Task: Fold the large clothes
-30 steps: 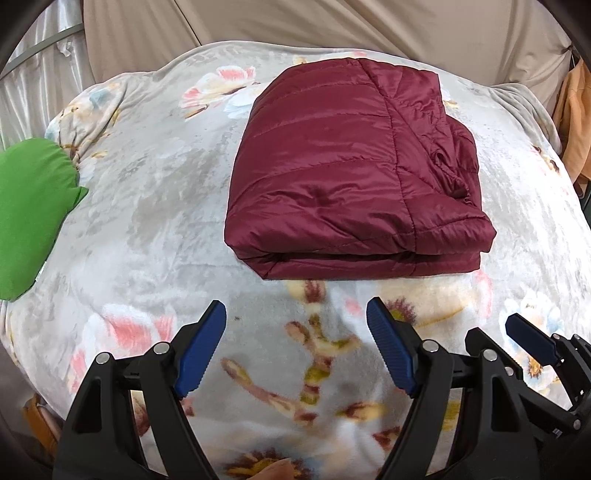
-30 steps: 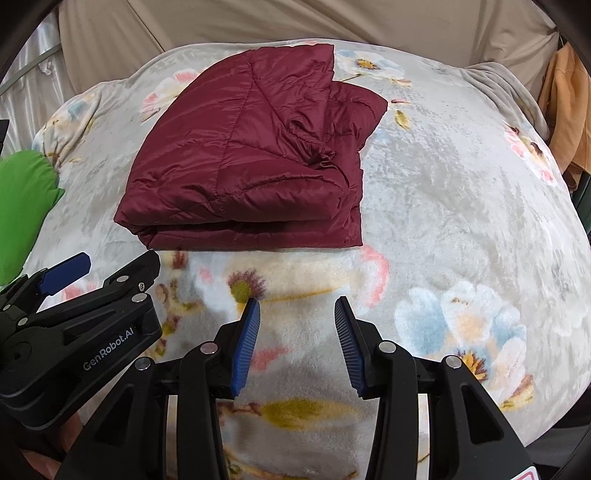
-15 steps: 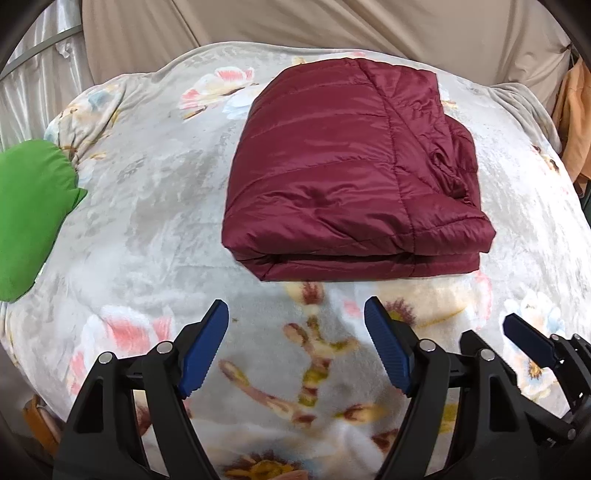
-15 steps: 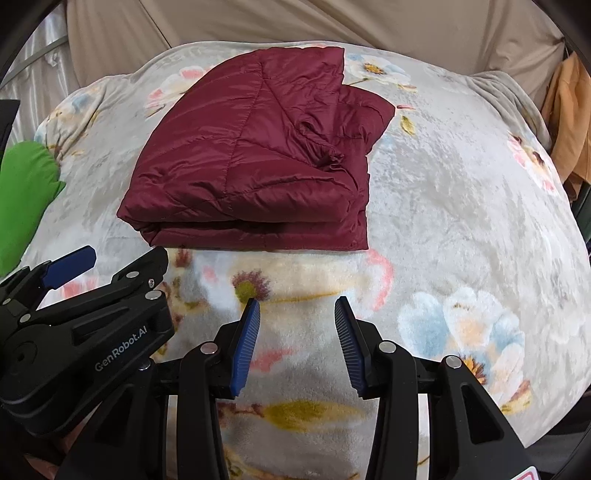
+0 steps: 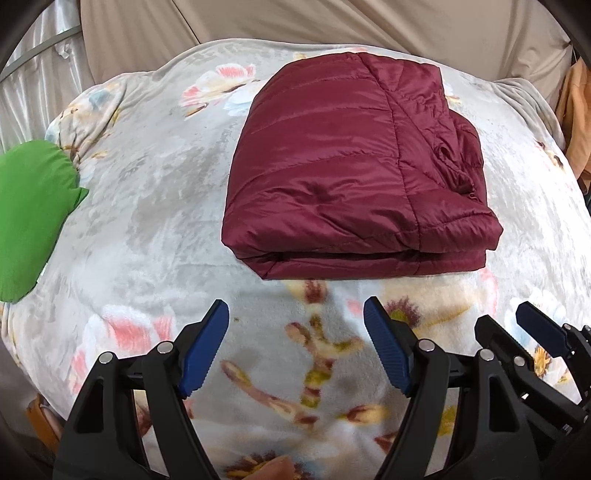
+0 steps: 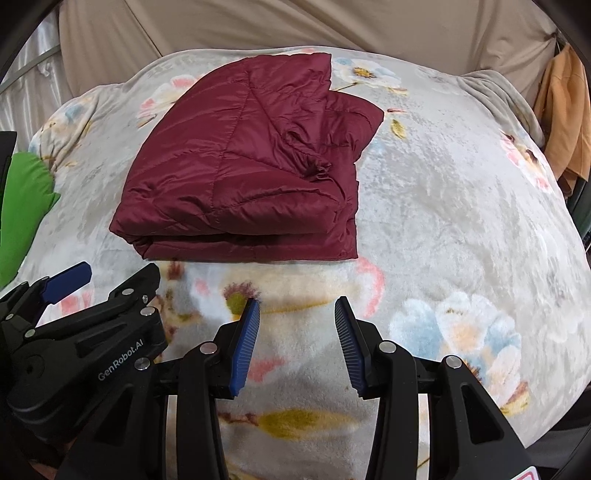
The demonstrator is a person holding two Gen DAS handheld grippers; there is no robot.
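Observation:
A maroon quilted jacket (image 5: 351, 170) lies folded into a thick rectangle on the floral blanket (image 5: 147, 206), its folded edge towards me. It also shows in the right wrist view (image 6: 247, 173). My left gripper (image 5: 295, 314) is open and empty, a little short of the jacket's near edge. My right gripper (image 6: 297, 306) is open and empty, also short of the near edge, towards the jacket's right corner. The right gripper shows at the lower right of the left wrist view (image 5: 532, 332); the left gripper shows at the lower left of the right wrist view (image 6: 74, 280).
A green garment (image 5: 29, 218) lies at the blanket's left edge. An orange garment (image 6: 565, 107) hangs at the far right. A beige curtain (image 5: 295, 26) runs behind the bed.
Both grippers have drawn back slightly from the jacket and stayed open. The jacket has not moved.

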